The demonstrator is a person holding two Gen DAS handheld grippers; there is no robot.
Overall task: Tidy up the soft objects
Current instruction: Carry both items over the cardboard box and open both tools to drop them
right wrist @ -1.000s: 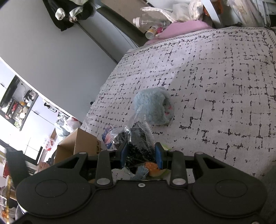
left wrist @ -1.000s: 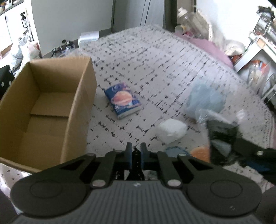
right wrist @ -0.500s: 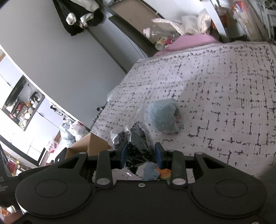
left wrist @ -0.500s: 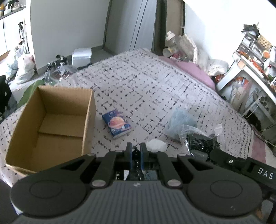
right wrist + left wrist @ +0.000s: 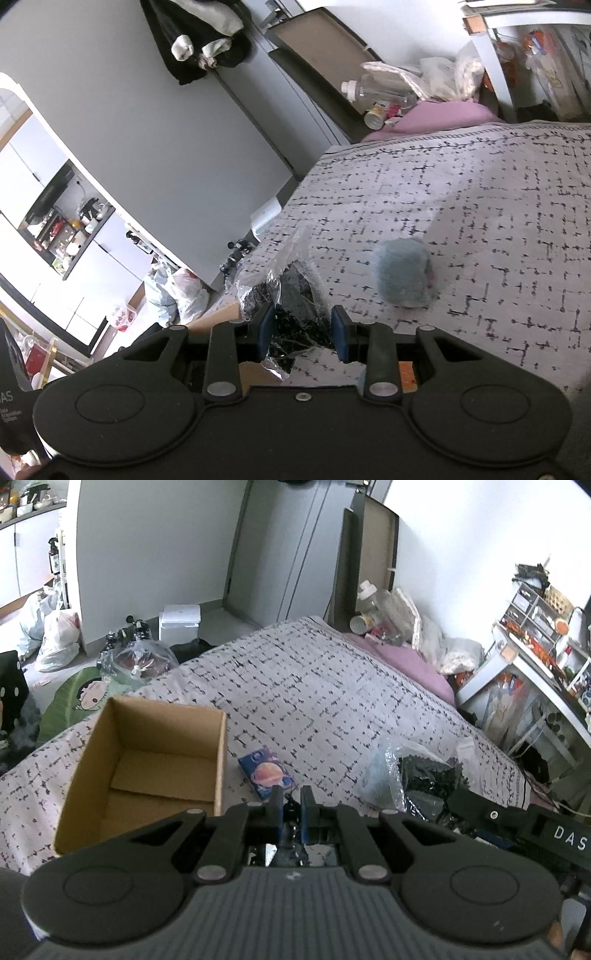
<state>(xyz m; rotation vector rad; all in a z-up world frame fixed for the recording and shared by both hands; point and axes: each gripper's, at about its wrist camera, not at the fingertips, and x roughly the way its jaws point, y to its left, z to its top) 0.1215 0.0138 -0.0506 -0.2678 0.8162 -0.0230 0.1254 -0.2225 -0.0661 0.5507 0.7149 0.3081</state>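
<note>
My right gripper (image 5: 302, 334) is shut on a clear plastic bag of black soft material (image 5: 295, 295) and holds it above the bed; the bag also shows in the left wrist view (image 5: 424, 775). A fluffy blue-grey soft object (image 5: 402, 273) lies on the patterned bedspread (image 5: 480, 206) beyond it. My left gripper (image 5: 291, 808) is shut with something thin and dark between its pads, which I cannot identify. An open, empty cardboard box (image 5: 147, 760) stands on the bed at the left. A blue tissue pack (image 5: 266, 773) lies beside the box.
A pink pillow (image 5: 406, 661) and bottles sit at the head of the bed. A desk with shelves (image 5: 535, 657) stands at the right. Bags and clutter (image 5: 59, 635) lie on the floor to the left of the bed.
Both grippers have risen away from the bed, so the box and the objects look smaller. The right gripper has lifted the bag of black material with it. The left gripper stays shut.
</note>
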